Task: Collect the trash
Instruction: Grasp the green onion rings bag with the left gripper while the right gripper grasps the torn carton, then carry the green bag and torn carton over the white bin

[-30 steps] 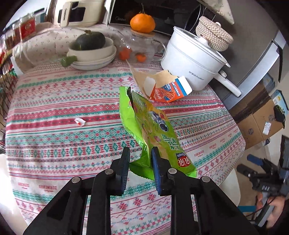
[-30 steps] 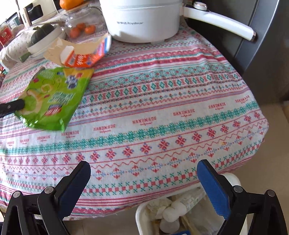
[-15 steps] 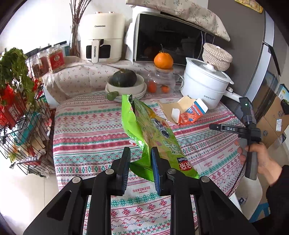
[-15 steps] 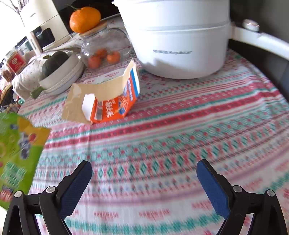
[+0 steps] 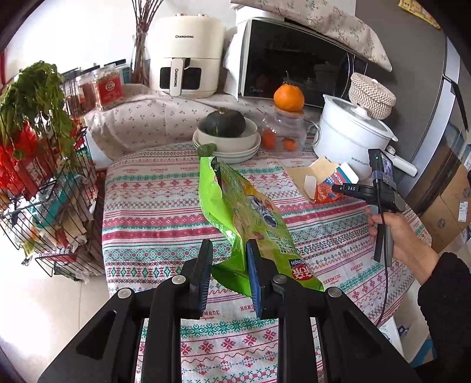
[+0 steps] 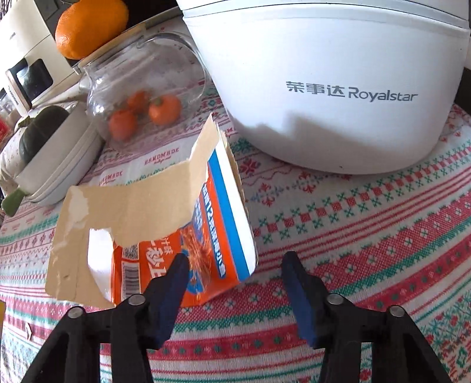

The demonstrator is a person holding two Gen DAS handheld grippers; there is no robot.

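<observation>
Trash is found in two places. One piece, a green snack bag (image 5: pixel 250 218), is pinched near its lower corner by the left tool (image 5: pixel 229 265), whose jaws are pressed narrowly together on the crumpled foil. The bag is held up off the table (image 5: pixel 153 206) and leans away from the tool, so that its open mouth points toward the far bowls; gripped at a corner like this, it can be carried with one hand while the other hand is kept free.

The other piece, a torn orange and blue carton (image 6: pixel 188 235), lies on its side on the striped cloth, its ripped flap of bare cardboard folded up and outward. It rests just beside the white cooker (image 6: pixel 338 88) and near the glass jar (image 6: pixel 141 97) of small oranges, with a larger orange (image 6: pixel 85 26) sitting on the jar's lid.

The right tool (image 6: pixel 232 274) is brought in low over the carton's near end. Its jaws have just been closing and now stand half spread, with the left pad lying over the printed face and the right pad well clear of the blue edge, so nothing is gripped yet. The carton's corner lies between the pads, probably because that stiff folded edge gives a firmer hold than the loose flap.

In the left view, the right tool is seen held by a hand (image 5: pixel 403 235) in a dark sleeve (image 5: pixel 447 300).
</observation>
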